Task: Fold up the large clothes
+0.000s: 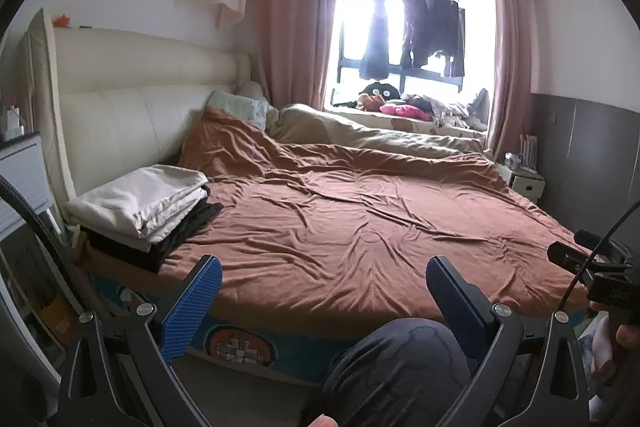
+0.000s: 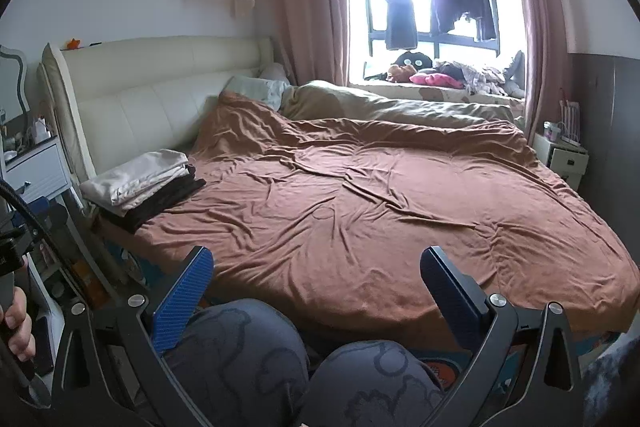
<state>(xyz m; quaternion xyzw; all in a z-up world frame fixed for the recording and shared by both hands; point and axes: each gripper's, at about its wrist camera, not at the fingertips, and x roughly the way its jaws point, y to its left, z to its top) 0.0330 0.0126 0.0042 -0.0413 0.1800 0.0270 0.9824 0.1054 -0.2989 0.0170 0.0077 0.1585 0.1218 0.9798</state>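
Bedroom, rust-brown bedspread [image 2: 360, 195] lying bare; folded stack [image 2: 140, 187] sitting far left. Left gripper [image 1: 324, 291] and right gripper [image 2: 316, 279] hovering released, empty — probably awaiting another garment.

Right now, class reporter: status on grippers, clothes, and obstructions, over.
Left gripper open, empty. Right gripper open, empty. Folded clothes stack on brown bedspread beside headboard. Nothing obstructing.
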